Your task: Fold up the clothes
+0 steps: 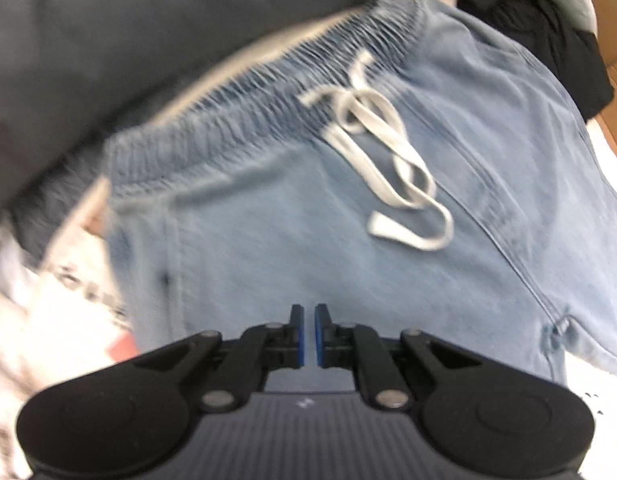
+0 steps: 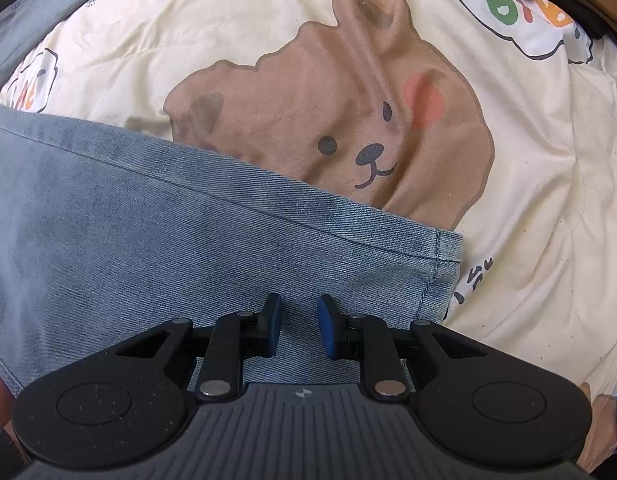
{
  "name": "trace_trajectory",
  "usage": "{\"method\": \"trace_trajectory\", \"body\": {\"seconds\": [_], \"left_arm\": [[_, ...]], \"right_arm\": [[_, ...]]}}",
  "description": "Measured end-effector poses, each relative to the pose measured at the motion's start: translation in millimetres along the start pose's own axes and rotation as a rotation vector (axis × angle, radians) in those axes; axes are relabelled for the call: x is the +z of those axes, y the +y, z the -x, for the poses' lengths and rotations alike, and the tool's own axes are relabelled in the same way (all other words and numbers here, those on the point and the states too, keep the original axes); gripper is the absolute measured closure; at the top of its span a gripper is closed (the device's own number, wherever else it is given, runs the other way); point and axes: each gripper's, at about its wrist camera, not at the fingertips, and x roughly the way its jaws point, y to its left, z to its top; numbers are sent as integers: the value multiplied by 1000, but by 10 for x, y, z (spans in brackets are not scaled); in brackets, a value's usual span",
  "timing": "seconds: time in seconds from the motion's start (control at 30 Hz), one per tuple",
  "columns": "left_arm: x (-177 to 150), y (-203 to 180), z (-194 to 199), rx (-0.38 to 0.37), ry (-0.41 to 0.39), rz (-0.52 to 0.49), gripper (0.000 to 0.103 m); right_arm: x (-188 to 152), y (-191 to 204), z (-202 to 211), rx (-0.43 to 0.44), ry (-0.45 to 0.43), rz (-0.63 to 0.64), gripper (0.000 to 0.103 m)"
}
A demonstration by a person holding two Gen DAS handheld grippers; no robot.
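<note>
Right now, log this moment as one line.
stage: folding | left gripper: slightly open, empty, over shorts near waistband | right gripper: open, over hem | bedsheet: underneath

Light blue denim shorts (image 1: 308, 208) showed a faded wash, with a pale grey-white drawstring (image 1: 388, 160). Dark grey fabric (image 1: 108, 40) lay above them. The bedsheet (image 2: 548, 200) was cream, printed with a tan bear (image 2: 328, 120), pink cheek, black eyes. Both grippers were black with blue pads (image 2: 328, 328).
</note>
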Motion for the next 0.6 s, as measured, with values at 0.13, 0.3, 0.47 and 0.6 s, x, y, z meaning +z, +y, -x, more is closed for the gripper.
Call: {"method": "trace_trajectory", "body": {"seconds": [0.13, 0.3, 0.47, 0.6], "left_arm": [[2, -130, -109, -12, -24, 39, 74], [159, -117, -298, 68, -51, 61, 76], [419, 94, -358, 150, -101, 114, 85], [583, 175, -362, 264, -127, 87, 100]], "right_arm": [[129, 151, 3, -1, -2, -4, 77], [109, 502, -180, -4, -4, -9, 77], [123, 505, -138, -4, 4, -9, 76], [130, 504, -135, -3, 5, -6, 76]]}}
